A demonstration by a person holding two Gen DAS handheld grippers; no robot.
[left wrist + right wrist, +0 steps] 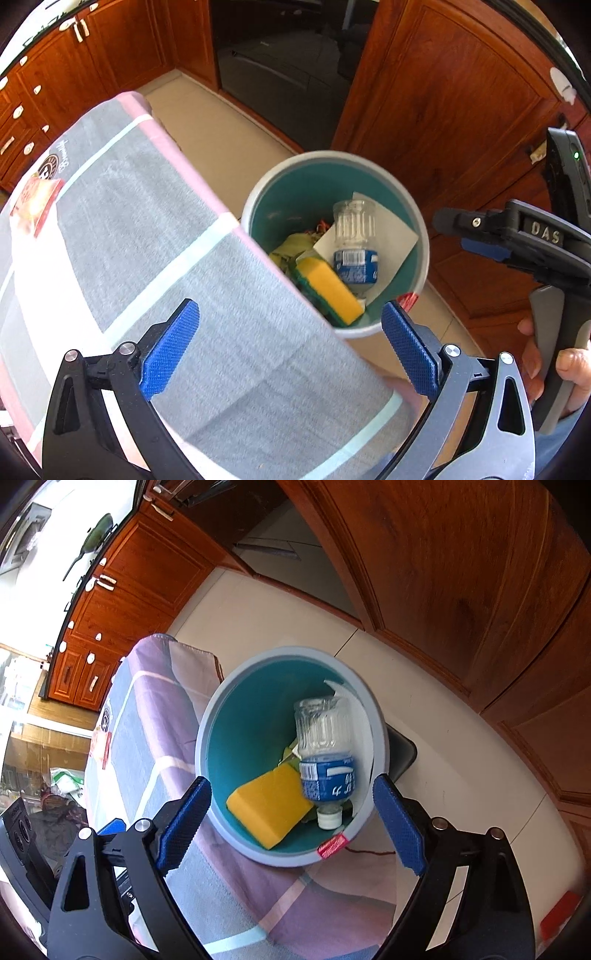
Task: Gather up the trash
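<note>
The cloth [155,236] on the table hides the bin's [421,221] near-left rim in the left wrist view, and part of the sponge [332,291] goes under that edge. In the right wrist view the bin [218,716] shows almost whole, its rim lightly blurred. The green scraps [286,251] at the bottom are hard to make out, mostly buried under the other trash. A red packet [35,201] on the cloth is washed out by glare, its print unreadable.

Counted: one bin, one clear bottle [325,749] with a blue label (cap down), one yellow sponge [269,805], one white sheet [388,240] against the wall, one red sticker [332,845] on the rim.

All the trash lies inside the bin, on the floor beside the table. The left gripper [290,345] stands wide open and empty, one finger over the cloth, the other at the bin's near rim. The right gripper [291,825] is also spread wide, gripping nothing; the bin's near rim sits between its fingers, with bottle and sponge just beyond them
</note>
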